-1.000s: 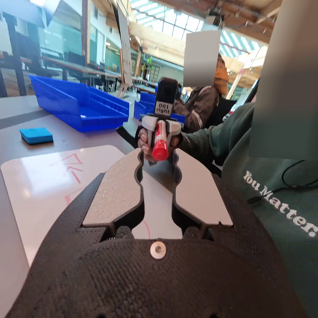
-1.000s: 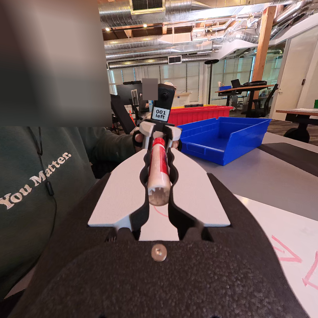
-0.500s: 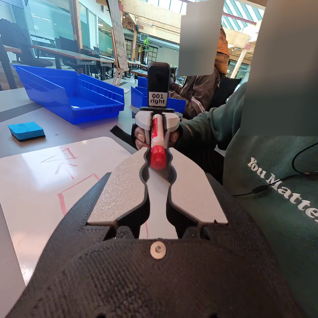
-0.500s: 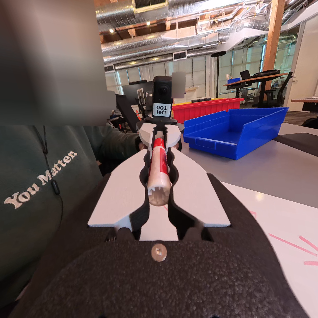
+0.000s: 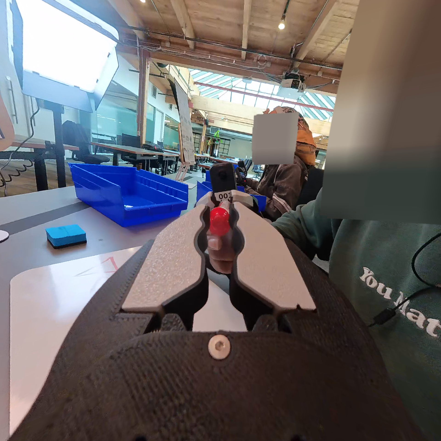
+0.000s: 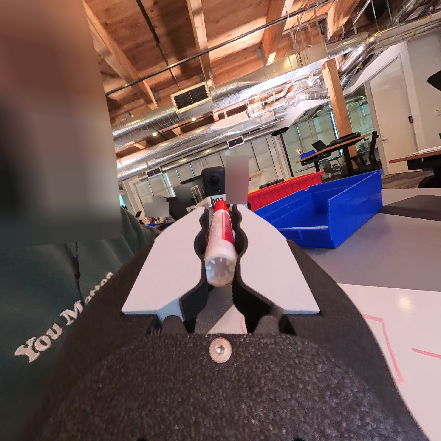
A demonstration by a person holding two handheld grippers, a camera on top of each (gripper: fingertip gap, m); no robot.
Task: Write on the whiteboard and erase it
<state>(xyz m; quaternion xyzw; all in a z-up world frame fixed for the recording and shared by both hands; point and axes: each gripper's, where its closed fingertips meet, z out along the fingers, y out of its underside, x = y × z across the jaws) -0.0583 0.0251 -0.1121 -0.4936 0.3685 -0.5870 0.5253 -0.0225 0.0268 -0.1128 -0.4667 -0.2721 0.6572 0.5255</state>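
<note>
A person's right hand-held gripper [image 6: 220,229], grey-fingered on a black textured body, is clamped around the white barrel of a red dry-erase marker [image 6: 220,236], the hollow butt end toward its camera and the red cap pointing away at 12 o'clock. Facing it nose to nose, the matching left gripper [image 5: 219,223] has its fingers [image 5: 174,260] drawn in on either side of the marker's red cap [image 5: 219,220]; whether they press on the cap cannot be told. The hand [image 5: 218,257] holding the right gripper shows through the gap between them.

Beneath both tools lies the white rounded-corner whiteboard [image 5: 47,310], flat on a grey table [image 5: 28,210] and marked with red lines, at 8 o'clock in the left wrist view and 4 o'clock in the right. A blue foam eraser [image 5: 65,235] with a black base sits on the table beyond the board at 10 o'clock. Farther back stands a blue plastic bin [image 5: 126,193]; in the right wrist view a red bin [image 6: 284,193] stands behind a blue one. The person's green sweatshirt [image 5: 381,310] fills the 3 o'clock side.
</note>
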